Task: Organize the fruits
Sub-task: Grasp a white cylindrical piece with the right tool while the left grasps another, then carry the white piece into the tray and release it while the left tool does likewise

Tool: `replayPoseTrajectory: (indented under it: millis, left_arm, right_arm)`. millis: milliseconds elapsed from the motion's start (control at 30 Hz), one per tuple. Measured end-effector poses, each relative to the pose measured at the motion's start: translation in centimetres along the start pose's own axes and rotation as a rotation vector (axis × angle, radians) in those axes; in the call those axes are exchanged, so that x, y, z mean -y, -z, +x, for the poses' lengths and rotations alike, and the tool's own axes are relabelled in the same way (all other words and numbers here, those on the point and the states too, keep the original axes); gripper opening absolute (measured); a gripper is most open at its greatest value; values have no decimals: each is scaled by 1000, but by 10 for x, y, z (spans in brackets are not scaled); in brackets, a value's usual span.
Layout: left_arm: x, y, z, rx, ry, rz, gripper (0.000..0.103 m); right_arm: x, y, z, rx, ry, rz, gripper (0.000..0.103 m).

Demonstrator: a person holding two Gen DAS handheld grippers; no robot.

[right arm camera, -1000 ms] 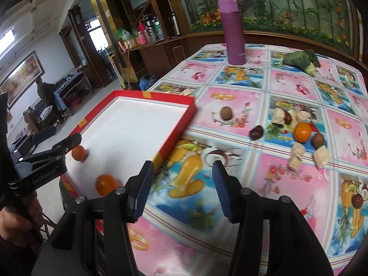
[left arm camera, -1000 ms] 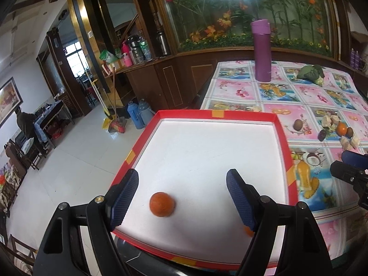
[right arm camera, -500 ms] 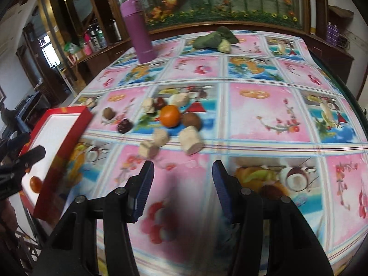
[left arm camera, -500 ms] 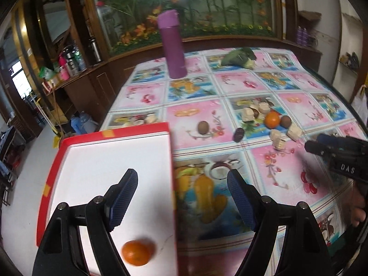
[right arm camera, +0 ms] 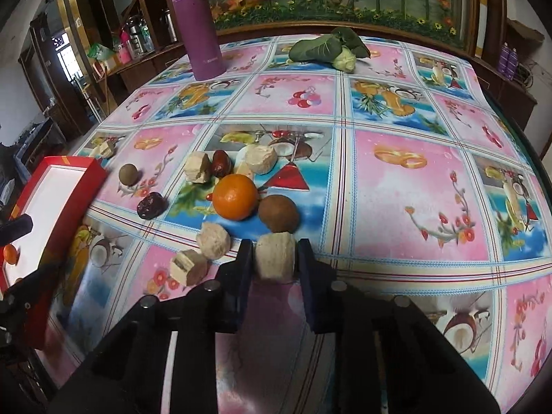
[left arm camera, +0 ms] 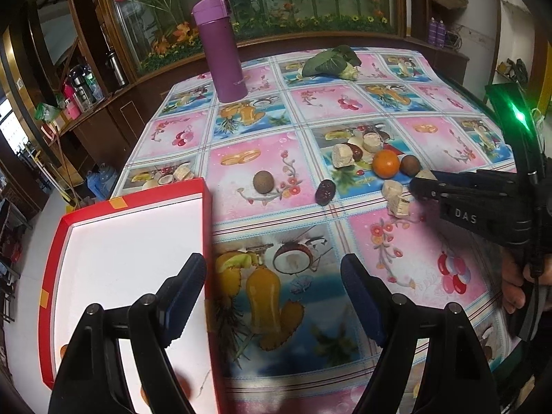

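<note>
The right gripper (right arm camera: 275,258) pinches a pale chunk (right arm camera: 275,257) on the tablecloth (right arm camera: 396,179), touching the brown fruit (right arm camera: 278,213); lifting could nudge it rolling; the left gripper (left arm camera: 272,296) gapes empty beside the red tray (left arm camera: 207,227).

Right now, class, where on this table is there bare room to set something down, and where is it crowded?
Free: the cloth between the purple flask and the fruit cluster, and the right side beyond the brown fruit. The red tray floor is mostly bare. Crowded: around the orange, where the right claw grips a pale chunk.
</note>
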State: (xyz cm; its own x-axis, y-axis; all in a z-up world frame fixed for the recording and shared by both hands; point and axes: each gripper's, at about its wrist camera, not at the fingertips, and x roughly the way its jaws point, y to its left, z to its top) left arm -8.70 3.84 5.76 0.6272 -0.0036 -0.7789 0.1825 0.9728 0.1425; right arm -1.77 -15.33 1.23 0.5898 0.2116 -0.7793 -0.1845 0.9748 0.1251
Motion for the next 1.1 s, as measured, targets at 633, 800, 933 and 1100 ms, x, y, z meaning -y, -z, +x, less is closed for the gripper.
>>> replayPoseTrajectory:
  millis: [633,800,933,1100]
  left_arm:
    - [75,-35,65,-122,240,-19,63]
    - [73,-36,68,-98,245,-30,38]
    - [72,-38,70,-85,270,-35,20]
    - [74,-36,69,-64,287,-1,13]
  right_arm:
    - [48,-6,-29,75,-47,226,28]
    - [49,-6,-28,68,-59,234,28]
    - [46,-6,-26,63,-61,225,28]
    - [46,-6,-24,59,-52,226,28]
